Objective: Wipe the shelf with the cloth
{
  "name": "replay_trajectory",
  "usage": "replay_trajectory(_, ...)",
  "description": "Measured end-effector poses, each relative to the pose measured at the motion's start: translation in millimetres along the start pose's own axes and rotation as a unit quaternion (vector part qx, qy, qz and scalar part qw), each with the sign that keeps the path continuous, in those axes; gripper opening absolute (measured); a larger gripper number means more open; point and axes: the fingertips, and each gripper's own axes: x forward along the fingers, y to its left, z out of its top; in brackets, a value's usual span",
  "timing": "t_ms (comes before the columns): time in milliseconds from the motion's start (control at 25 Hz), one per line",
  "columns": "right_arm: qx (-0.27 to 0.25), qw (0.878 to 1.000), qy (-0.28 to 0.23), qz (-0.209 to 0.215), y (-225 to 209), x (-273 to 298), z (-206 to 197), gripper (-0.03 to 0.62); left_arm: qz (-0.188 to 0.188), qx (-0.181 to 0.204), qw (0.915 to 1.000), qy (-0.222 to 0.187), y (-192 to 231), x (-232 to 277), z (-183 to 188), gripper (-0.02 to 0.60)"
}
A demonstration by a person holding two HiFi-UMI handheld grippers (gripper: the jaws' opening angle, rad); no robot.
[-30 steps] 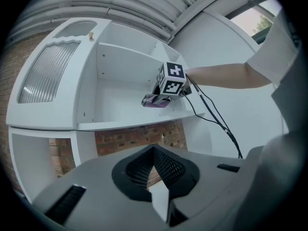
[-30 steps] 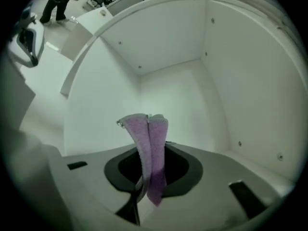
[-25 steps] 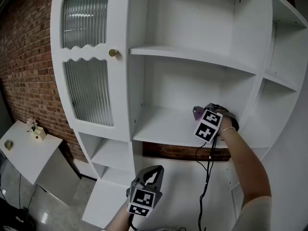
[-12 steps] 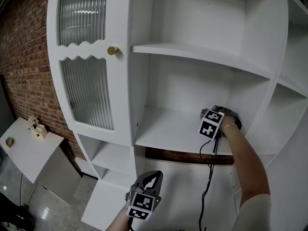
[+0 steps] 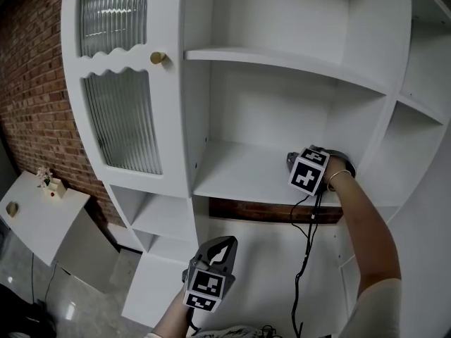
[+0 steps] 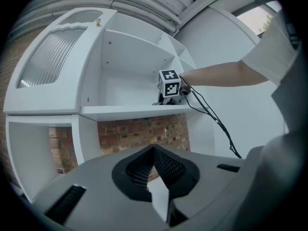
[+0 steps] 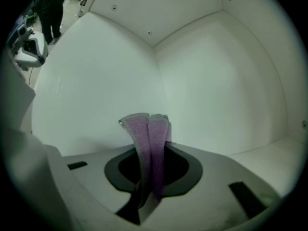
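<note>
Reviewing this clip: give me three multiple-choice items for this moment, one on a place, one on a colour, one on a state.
1. Where are the right tongs?
A) over the white middle shelf board
B) on a kitchen counter
C) inside a drawer

2. What colour is the folded textured cloth in them?
A) yellow
B) purple
C) green

3. How do the left tongs stand?
A) shut on a sponge
B) wide open
C) shut, empty

Answers:
1 A: the head view shows them reaching into that open compartment.
2 B: the right gripper view shows purple fabric clamped between the jaws.
3 C: the left gripper view shows the jaws together with nothing between them.
</note>
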Motion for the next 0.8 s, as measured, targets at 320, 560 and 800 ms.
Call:
replay_trajectory(320, -0.033, 0.999, -0.015, 0.014, 49.7, -58.4, -9.5, 0.081, -0.014, -0.006, 0.9998, 0.011, -18.5, -10.8, -10.7, 0.014)
replay_trajectory(560, -0.054, 0.998, -0.023, 0.014, 83.3, -98.5, -16.5, 0.081, -0.029, -0.012, 0.9993, 0.022, -37.3, -22.6, -15.8, 0.015)
replay_trajectory(800, -0.05, 0.998, -0.023, -0.003, 104.3, -125.3, -30.4, 0.081, -0.023, -0.031, 0.9992, 0.011, -43.2, -37.2, -13.3, 0.015)
